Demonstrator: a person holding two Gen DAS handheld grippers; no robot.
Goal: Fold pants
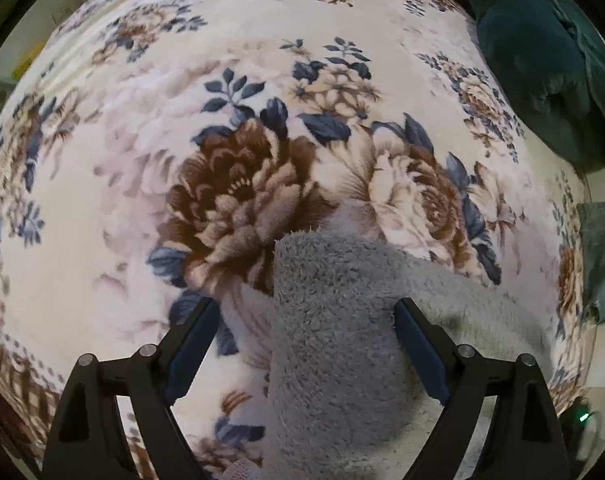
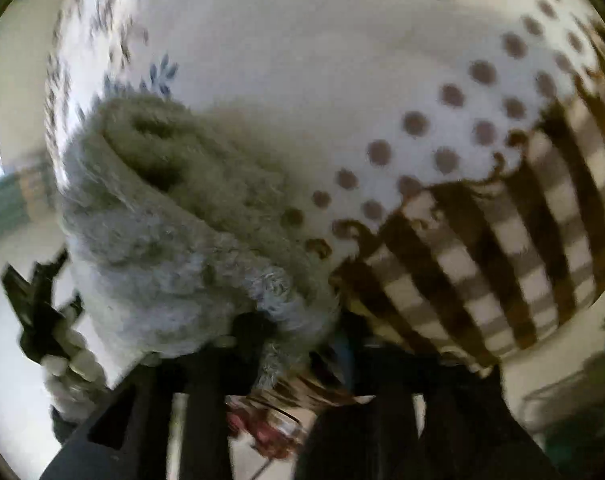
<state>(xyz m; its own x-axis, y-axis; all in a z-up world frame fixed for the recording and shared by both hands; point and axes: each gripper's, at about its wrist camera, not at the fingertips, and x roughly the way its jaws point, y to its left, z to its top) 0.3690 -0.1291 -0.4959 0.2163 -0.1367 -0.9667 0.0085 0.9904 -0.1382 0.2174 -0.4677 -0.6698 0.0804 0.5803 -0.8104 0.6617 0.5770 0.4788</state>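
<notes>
- One pair of grey fuzzy pants (image 1: 334,340) is seen, lying on a flowery blanket (image 1: 142,160) that covers what looks like a bed.
- In the left view, a fold of the pants is seen rising up between the two fingers of the left claw (image 1: 304,326).
- The left claw's fingers are spread wide apart. The pants are brushed by the right-hand finger only, and nothing is pinched.
- In the right view, the pants (image 2: 174,232) are bunched up in a thick roll right in front of the right claw (image 2: 298,352).
- The right claw's fingers are drawn close together, and grey fluff seems to be clamped between them, though the picture is blurred there.
- The pants are judged to be soft, floppy and light, so they will sag and droop when lifted.
- The thick fluff is judged to be grippy, not slippery, and nothing in it can be broken.
- A good hold is thought to be at an edge or a corner, where only one or two layers are pinched.
- Two claws are counted, one for each hand.
- One dark green cloth (image 1: 542,60) is seen at the far corner of the blanket, well apart from the pants.
- One more small grey-green cloth (image 1: 600,256) is seen at the side edge.
</notes>
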